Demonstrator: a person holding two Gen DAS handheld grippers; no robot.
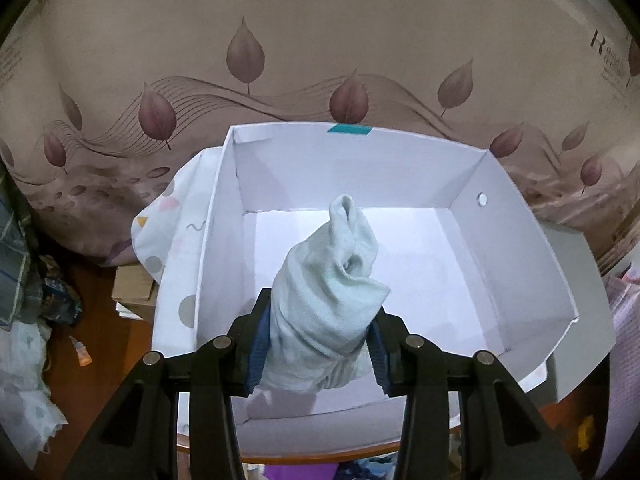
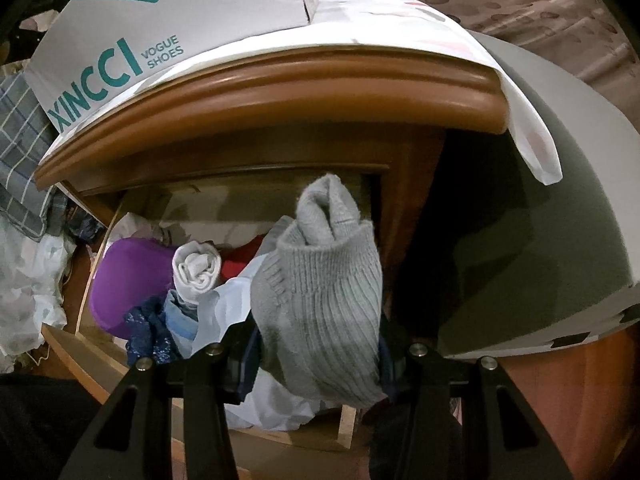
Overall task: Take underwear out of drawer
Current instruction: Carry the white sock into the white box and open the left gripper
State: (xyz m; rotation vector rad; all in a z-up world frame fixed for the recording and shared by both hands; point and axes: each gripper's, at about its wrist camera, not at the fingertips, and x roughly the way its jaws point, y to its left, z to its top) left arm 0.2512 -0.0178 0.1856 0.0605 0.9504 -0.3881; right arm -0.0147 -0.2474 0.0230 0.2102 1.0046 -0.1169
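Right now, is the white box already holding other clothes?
No, the white box shows only bare floor under the pale rolled garment gripped above it.

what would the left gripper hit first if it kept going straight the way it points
Probably the white floor of the open shoe box. The left gripper, holding a pale rolled sock, points down into it; nothing else shows in between.

left gripper (image 1: 320,344) – clamps pale rolled garment (image 1: 332,280) | over white box (image 1: 460,184) – seemingly empty
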